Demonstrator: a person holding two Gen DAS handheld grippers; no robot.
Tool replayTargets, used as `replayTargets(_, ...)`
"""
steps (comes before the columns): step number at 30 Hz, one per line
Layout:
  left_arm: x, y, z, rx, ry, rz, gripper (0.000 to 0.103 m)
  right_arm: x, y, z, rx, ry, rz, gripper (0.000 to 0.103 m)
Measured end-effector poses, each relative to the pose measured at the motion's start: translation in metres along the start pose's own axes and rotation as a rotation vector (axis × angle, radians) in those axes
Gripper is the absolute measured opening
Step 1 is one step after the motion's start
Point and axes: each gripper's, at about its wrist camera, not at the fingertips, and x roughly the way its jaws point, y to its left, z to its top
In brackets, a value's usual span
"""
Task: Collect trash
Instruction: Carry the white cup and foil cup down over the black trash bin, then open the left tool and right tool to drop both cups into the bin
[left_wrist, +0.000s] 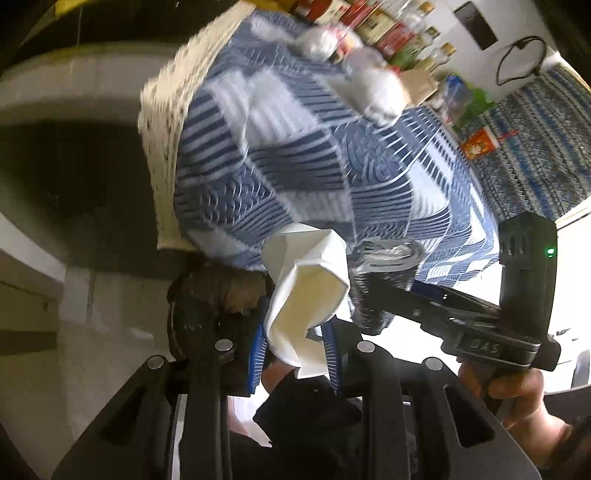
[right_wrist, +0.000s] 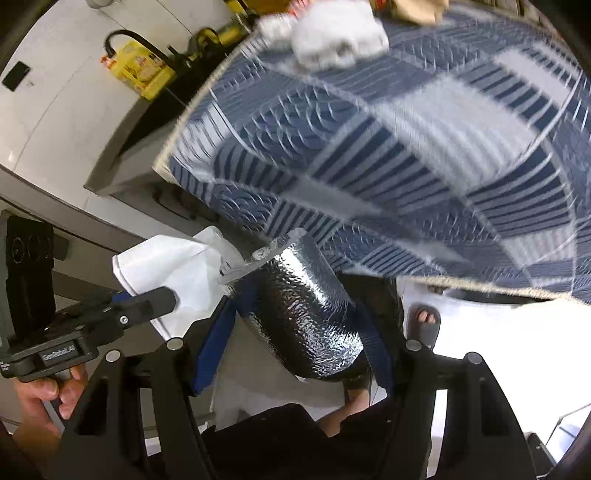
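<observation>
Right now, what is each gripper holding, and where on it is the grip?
The left gripper pinches a crumpled white paper cup by its lower end. The right gripper clamps a silver foil-wrapped roll across its sides.

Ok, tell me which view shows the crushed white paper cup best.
The left wrist view. There the white paper cup sits centred and near, clamped between the left hand-held gripper's blue pads, its crumpled rim facing the camera. The right wrist view shows it only from the side, partly behind the gripper's black finger.
</observation>
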Motion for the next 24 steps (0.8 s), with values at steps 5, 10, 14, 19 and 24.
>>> replayTargets(5,0.032,0.016,-0.007,-0.030,0.066,0.020,0.026,0.034,-0.018,-0.006,0.019,0.070,-0.022,0.066)
replayTargets(10,0.066,0.033,-0.012,-0.044,0.122,0.054,0.026,0.069,-0.039,-0.017,0.060,0.134,-0.033,0.066)
replayTargets(14,0.093,0.052,-0.021,-0.086,0.167,0.055,0.026,0.099,-0.045,-0.024,0.065,0.177,-0.057,0.066)
replayTargets(19,0.123,0.075,-0.031,-0.131,0.214,0.065,0.026,0.129,-0.051,-0.028,0.075,0.183,-0.100,0.066)
replayTargets(24,0.139,0.088,-0.041,-0.183,0.234,0.060,0.026,0.148,-0.060,-0.028,0.111,0.197,-0.082,0.067)
